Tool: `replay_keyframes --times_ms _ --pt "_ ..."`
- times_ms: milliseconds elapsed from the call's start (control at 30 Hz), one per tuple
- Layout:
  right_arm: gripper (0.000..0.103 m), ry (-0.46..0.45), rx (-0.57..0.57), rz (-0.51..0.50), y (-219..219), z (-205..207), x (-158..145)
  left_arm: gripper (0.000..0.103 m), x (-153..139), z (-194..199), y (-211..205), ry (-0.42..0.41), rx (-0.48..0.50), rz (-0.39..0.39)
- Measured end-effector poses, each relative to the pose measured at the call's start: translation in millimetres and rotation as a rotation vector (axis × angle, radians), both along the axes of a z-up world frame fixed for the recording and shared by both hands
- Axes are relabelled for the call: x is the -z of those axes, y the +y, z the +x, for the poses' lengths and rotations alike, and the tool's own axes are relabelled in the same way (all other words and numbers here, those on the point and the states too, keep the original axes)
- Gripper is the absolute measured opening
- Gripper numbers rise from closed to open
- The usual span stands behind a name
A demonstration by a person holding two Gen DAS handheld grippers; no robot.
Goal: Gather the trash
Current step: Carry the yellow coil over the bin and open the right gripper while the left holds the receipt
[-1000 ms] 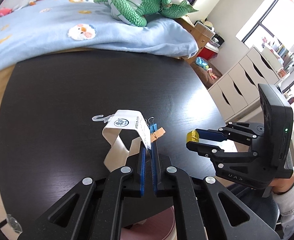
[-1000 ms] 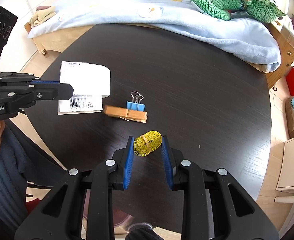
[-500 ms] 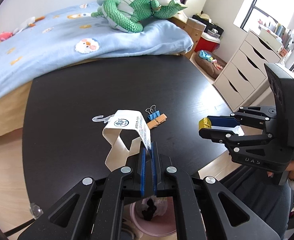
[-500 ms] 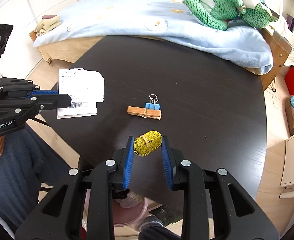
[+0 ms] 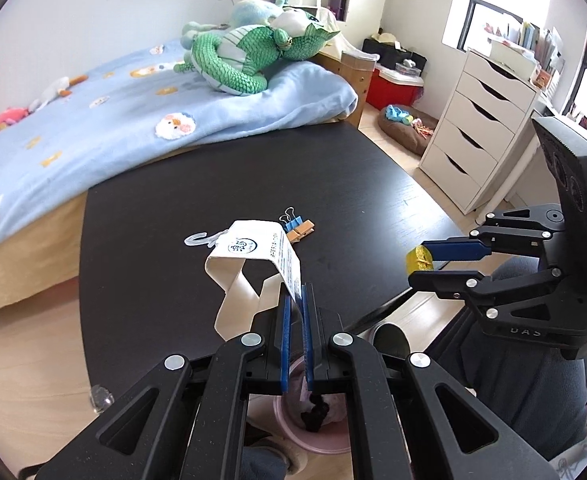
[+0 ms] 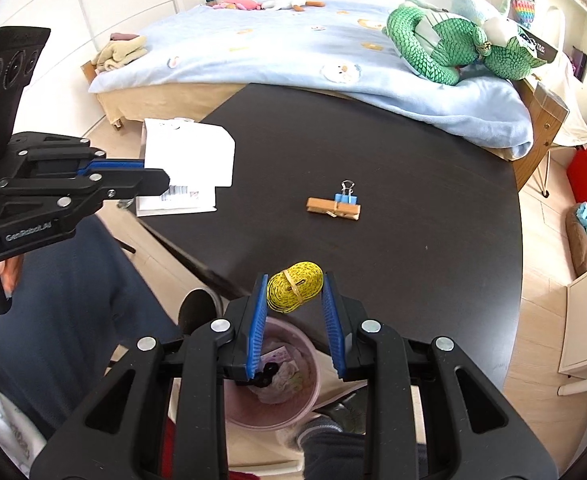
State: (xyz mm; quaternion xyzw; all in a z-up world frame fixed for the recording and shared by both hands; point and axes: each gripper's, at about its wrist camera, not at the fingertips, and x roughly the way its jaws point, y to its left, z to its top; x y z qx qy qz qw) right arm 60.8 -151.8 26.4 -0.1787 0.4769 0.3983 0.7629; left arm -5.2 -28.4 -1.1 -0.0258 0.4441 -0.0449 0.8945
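Note:
My left gripper [image 5: 295, 300] is shut on a white paper package label [image 5: 253, 256] that curls up in front of it; the label also shows in the right wrist view [image 6: 189, 160]. My right gripper [image 6: 295, 290] is shut on a yellow coiled tape roll [image 6: 294, 286], also seen in the left wrist view [image 5: 419, 259]. Both grippers hang past the near edge of the black round table [image 6: 413, 184], above a pink trash bin [image 6: 293, 416] on the floor that holds crumpled waste. The bin also shows under my left gripper [image 5: 313, 440].
A wooden clothespin [image 6: 333, 209] and a blue binder clip [image 6: 346, 197] lie together mid-table. A bed with a blue blanket [image 6: 293, 52] and green plush dragon [image 6: 453, 48] stands behind the table. A white drawer unit [image 5: 481, 128] stands at right. The person's legs and a shoe [image 6: 197, 308] are beside the bin.
Both grippers have pulled back from over the table to beyond its near edge, still holding the label and the yellow roll. The pink bin has come into view below them.

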Motion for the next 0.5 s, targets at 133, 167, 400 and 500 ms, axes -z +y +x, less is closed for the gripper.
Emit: replay_keyframes --times_ms 133,167,400,500 --pt "0.027 0.0 -0.001 0.013 -6.5 -15.4 -6.4 0.005 -5.1 -11.8 -5.6 -0.012 0.007 0.022" --pt "0.027 0.001 -0.003 0.016 -8.1 -19.0 -7.9 0.005 -6.1 -15.1 -6.8 -0.014 0.009 0.02" --pt "0.027 0.016 -0.023 0.012 -17.2 -46.4 -11.6 0.005 -6.9 -37.0 -13.3 -0.014 0.016 0.042" --pt "0.027 0.031 -0.03 0.009 -19.9 -56.2 -9.4 0.005 -7.9 -46.6 -13.8 -0.012 0.015 0.029"
